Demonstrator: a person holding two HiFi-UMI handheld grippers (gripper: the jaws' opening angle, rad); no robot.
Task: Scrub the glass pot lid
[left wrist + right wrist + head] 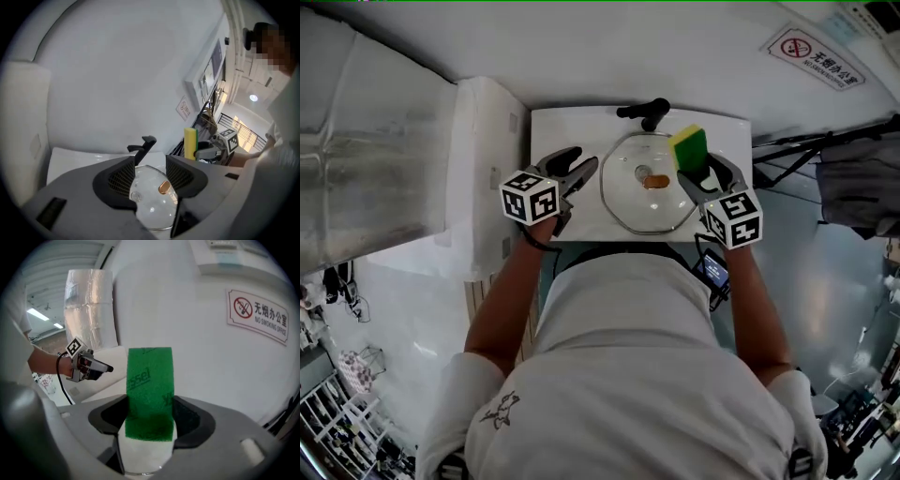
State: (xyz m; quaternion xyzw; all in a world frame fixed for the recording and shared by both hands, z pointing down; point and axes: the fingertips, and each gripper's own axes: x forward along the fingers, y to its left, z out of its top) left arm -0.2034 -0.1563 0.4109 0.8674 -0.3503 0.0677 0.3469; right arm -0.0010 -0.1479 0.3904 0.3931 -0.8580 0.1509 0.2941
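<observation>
Left of the glass pot lid (649, 202), your left gripper (584, 175) hangs with its jaws spread wide and nothing between them, probably kept free to steady the rim. The glass pot lid lies flat on the white board (567, 127). It is clear and domed, with a coppery knob (655, 181) at its centre. At its right edge, your right gripper (701, 173) pinches the yellow-and-green sponge (688, 147) on end, ready for scrubbing.

Green-yellow sponge (688, 148); clear glass lid (637, 206), copper knob (655, 181); white table (567, 131).
</observation>
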